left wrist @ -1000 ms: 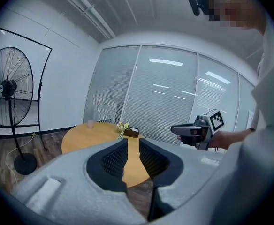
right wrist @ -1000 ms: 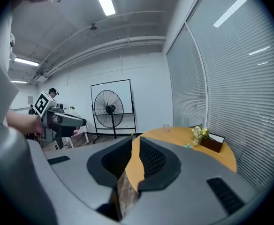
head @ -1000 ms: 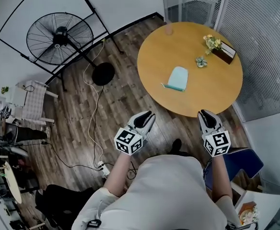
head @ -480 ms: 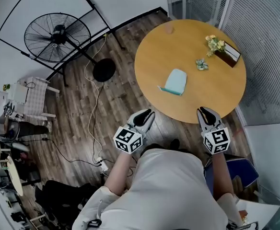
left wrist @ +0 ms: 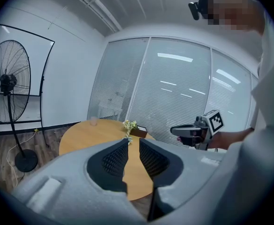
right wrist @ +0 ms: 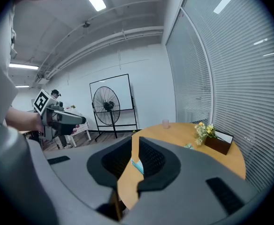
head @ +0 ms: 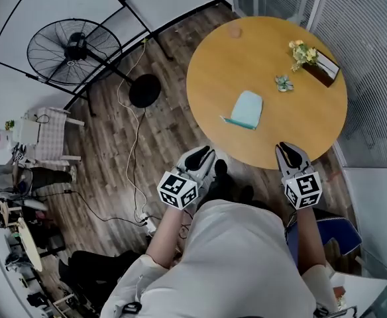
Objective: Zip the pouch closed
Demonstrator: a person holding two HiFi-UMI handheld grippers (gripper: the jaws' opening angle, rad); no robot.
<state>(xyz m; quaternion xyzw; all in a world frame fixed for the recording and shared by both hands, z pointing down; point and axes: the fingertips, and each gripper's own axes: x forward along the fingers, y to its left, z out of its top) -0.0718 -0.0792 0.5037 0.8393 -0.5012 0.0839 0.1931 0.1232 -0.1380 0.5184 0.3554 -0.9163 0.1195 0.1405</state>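
A light blue pouch (head: 245,109) lies flat near the middle of a round wooden table (head: 273,52). My left gripper (head: 200,158) hangs over the floor just short of the table's near edge, jaws together and holding nothing. My right gripper (head: 287,154) is at the near edge, also shut and empty. Both are well short of the pouch. In the left gripper view, the left gripper (left wrist: 133,142) points at the table (left wrist: 85,132), with the right gripper (left wrist: 193,130) off to its right. In the right gripper view, a strip of the pouch (right wrist: 138,165) shows through the right gripper (right wrist: 136,138).
On the table's far side stand a brown box with flowers (head: 309,55), a small plant (head: 284,83) and a cup (head: 235,31). A standing fan (head: 74,52) and loose cables (head: 130,171) are on the wooden floor at left. A blue chair (head: 326,227) is behind me.
The person has stepped a little toward the table, and shoes now show below the table's edge. Both grippers keep their pose and stay shut.
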